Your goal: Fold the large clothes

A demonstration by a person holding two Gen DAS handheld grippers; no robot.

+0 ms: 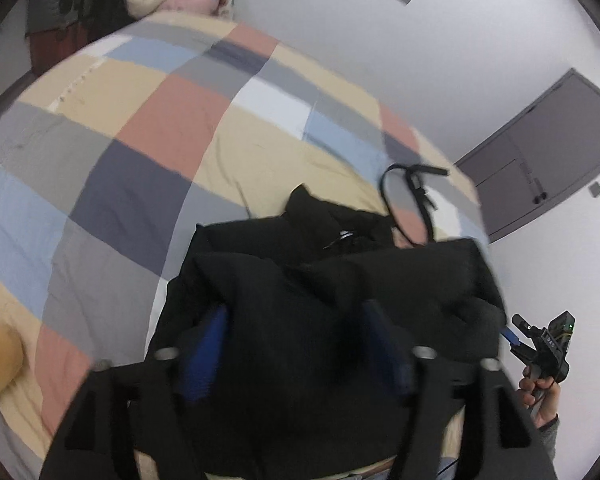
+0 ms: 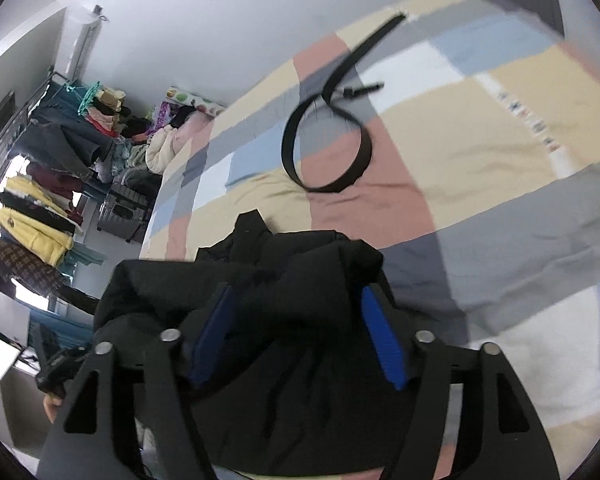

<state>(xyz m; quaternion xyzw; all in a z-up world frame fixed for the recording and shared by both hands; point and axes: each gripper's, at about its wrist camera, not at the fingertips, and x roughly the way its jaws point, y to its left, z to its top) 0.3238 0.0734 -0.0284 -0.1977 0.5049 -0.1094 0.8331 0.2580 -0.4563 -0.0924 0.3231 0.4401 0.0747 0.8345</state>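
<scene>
Both the left gripper [image 1: 296, 344] and right gripper [image 2: 300, 336] gape, released, directly above the black garment [image 2: 292, 280], equally near.

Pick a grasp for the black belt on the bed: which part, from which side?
Grip the black belt on the free strap end, coming from above. That end lies flat and straight on the patchwork bedspread, apart from the black garment, while the rest curls into a loop.

I read this as a home bedroom: a bed [image 1: 148, 128] under a patchwork cover, a clothes rack [image 2: 40, 184] crowded with hanging garments, a suitcase [image 2: 122, 210] on the floor, a grey door [image 1: 540, 152], plain white walls.
</scene>
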